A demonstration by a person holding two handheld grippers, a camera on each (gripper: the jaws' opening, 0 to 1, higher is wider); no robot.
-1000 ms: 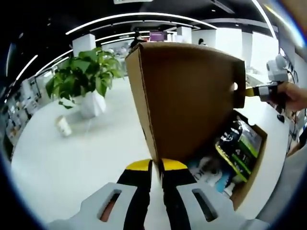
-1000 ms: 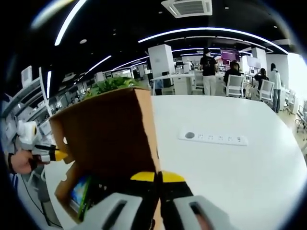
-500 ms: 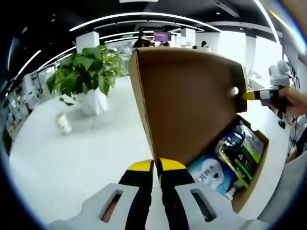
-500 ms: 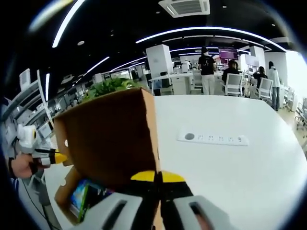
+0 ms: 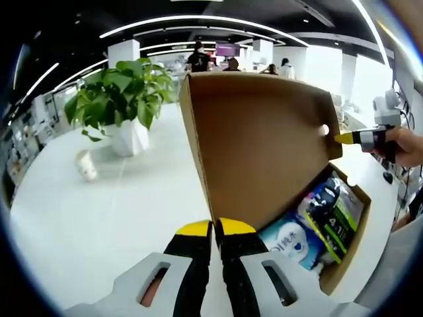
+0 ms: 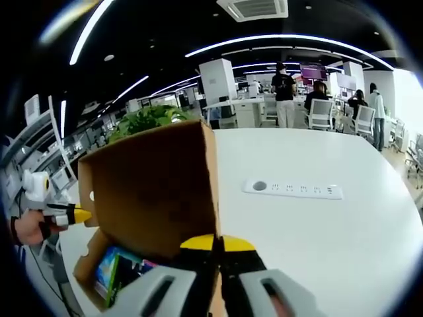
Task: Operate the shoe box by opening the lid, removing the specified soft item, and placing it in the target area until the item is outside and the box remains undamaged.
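The cardboard shoe box (image 5: 351, 246) lies on a white table with its brown lid (image 5: 261, 142) tilted up and back. My left gripper (image 5: 213, 230) is shut on the lid's near edge. At the lid's other end, the right gripper (image 5: 349, 138) holds the corner, a hand behind it. Inside the box lie a soft blue-and-white pack (image 5: 289, 239) and a green-and-black package (image 5: 335, 210). In the right gripper view, my right gripper (image 6: 217, 242) is shut on the lid (image 6: 152, 191), the left gripper (image 6: 74, 214) is at its far corner, and a colourful pack (image 6: 109, 269) shows below.
A potted plant (image 5: 122, 105) in a white pot and a paper cup (image 5: 84, 165) stand on the table left of the box. A white power strip (image 6: 293, 189) lies on the table right of the lid. People and chairs are far behind.
The lid has swung further up and back, and more of the box's contents shows beneath it. Both grippers keep their hold on the lid.
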